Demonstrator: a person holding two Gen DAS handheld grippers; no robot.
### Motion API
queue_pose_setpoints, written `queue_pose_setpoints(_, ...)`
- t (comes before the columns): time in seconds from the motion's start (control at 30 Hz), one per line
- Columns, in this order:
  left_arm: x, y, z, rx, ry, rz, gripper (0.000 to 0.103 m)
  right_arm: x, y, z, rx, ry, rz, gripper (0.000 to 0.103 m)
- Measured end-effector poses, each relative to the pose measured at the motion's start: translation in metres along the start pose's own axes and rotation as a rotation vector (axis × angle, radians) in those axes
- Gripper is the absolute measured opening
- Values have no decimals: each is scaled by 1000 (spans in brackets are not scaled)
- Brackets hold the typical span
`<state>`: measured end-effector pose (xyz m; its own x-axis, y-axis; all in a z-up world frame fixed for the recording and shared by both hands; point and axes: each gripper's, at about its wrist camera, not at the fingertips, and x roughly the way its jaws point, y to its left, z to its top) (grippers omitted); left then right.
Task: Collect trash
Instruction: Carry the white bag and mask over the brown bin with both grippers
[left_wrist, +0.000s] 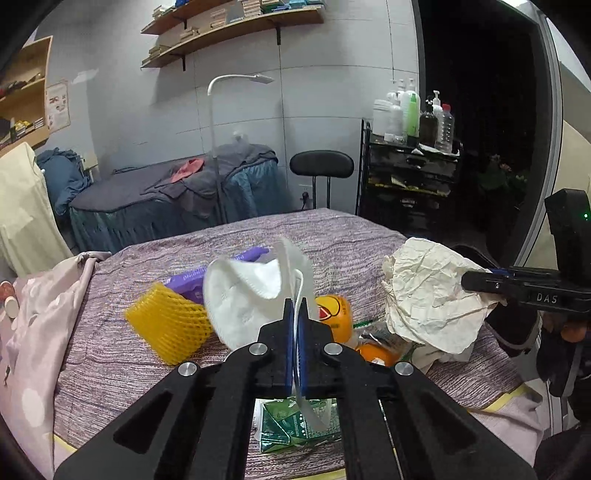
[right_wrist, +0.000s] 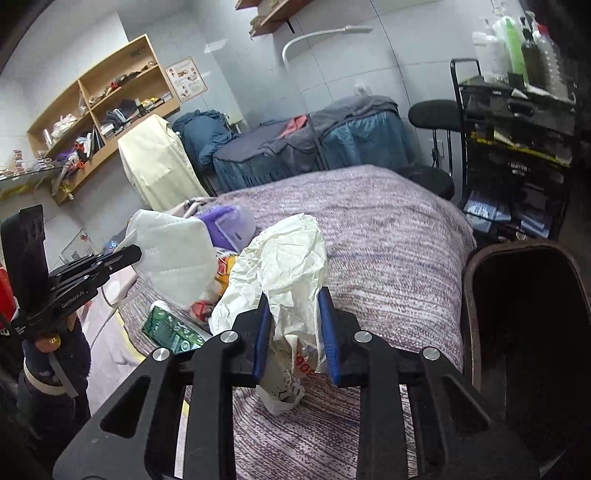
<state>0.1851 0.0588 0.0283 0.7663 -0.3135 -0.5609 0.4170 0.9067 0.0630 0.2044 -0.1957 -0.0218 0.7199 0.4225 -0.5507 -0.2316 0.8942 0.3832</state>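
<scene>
Left tool (left_wrist: 295, 306) is pinching the white face mask (left_wrist: 243, 295) by its edge and ear loop, holding it above the bed (left_wrist: 354, 232); right tool (right_wrist: 295, 299) is gripping the crumpled cream paper bag (right_wrist: 280, 266), lifted beside the dark bin (right_wrist: 517, 317). The bed's purple-grey woven cover is carrying a yellow foam net (left_wrist: 166, 321), a purple packet (left_wrist: 192, 277), an orange-yellow wrapper (left_wrist: 332, 310) and a green carton (left_wrist: 291, 424), with a massage bed (left_wrist: 173, 192), wall shelves (left_wrist: 229, 26) and black bottle trolley (left_wrist: 406, 173) standing behind. The carton is sitting half hidden behind the left tool; the bin's interior is reading too dark to make out.
</scene>
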Motion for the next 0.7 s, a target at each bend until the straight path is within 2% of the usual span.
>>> queue_pose_setpoints(0.1, -9, -7, 7, -8, -26, -2, 2, -13, 4, 3, -10, -40, -4, 26)
queue_pose_setpoints(0.3, -23, -37, 24, 0, -89, -53, 2, -45, 0, 6, -5, -113, -36, 26)
queue_pose_setpoints(0.5, -29, -75, 38, 14, -122, -131, 2, -84, -28, 1, 40, -182, -114, 26)
queue_pose_setpoints(0.7, -25, -117, 46, 19, -142, -204, 2, -127, -72, -14, 95, -236, -255, 26)
